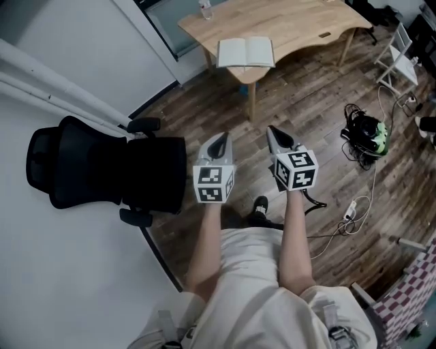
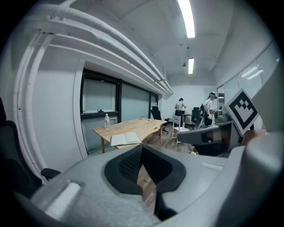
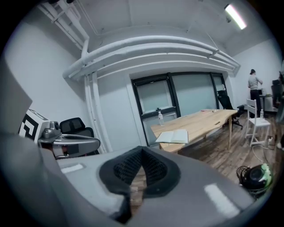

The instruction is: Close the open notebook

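An open white notebook [image 1: 245,52] lies flat near the front corner of a light wooden table [image 1: 300,24], far ahead of both grippers. My left gripper [image 1: 219,142] and right gripper [image 1: 274,133] are held side by side over the wood floor, well short of the table. Both point toward it. The left gripper view shows the notebook [image 2: 125,139] beyond its own jaws [image 2: 142,148], which are shut and empty. From the right gripper view the notebook [image 3: 174,136] lies above that gripper [image 3: 142,153], whose jaws also meet with nothing between them.
A black office chair [image 1: 102,170] stands close on the left by the white wall. A water bottle [image 1: 206,9] sits at the table's far edge. Cables, a power strip and a green-black device [image 1: 368,133] lie on the floor at right. Two people [image 2: 180,106] stand far off.
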`<state>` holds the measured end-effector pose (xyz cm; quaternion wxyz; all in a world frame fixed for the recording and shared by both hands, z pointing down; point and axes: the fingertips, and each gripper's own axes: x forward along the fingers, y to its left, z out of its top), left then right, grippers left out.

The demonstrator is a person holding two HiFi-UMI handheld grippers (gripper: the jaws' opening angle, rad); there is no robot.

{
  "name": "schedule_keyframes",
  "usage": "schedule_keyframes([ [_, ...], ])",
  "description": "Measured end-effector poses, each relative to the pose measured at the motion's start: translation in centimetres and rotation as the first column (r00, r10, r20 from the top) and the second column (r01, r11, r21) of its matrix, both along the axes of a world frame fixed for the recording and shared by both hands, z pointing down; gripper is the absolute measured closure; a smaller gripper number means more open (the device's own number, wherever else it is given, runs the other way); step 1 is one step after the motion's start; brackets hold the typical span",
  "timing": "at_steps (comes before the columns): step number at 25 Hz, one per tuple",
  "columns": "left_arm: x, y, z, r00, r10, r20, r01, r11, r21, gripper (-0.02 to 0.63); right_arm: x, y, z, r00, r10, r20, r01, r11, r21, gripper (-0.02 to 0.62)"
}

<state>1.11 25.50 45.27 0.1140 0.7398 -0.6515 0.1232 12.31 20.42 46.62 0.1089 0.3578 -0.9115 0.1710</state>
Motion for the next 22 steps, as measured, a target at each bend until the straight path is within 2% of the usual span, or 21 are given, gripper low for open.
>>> schedule_keyframes([
  [6,-1.2,0.7,1.2,0.998,-0.051,-0.042,0.051,0.999,0.002,0.600,-1.2,0.4,1.0,0.994,-0.108,-0.021,0.109,0.993,0.034,0.598],
  [10,-3.0,-0.1,1.7,0.986,-0.043,-0.162,0.047,0.999,0.019,0.600,-0.7,-1.0,1.5,0.995,-0.056,0.082,0.058,0.998,-0.031,0.597],
  [17,-3.9,-2.5,2.4,0.988,-0.053,-0.146,0.056,0.998,0.015,0.598,0.9,-4.8,3.0,0.998,-0.005,0.064,0.010,0.997,-0.075,0.597],
  [22,-3.9,-5.2,2.0,0.981,-0.041,-0.190,0.051,0.997,0.052,0.599,-0.3,-6.9,3.0,0.999,-0.015,0.048,0.019,0.995,-0.098,0.597],
])
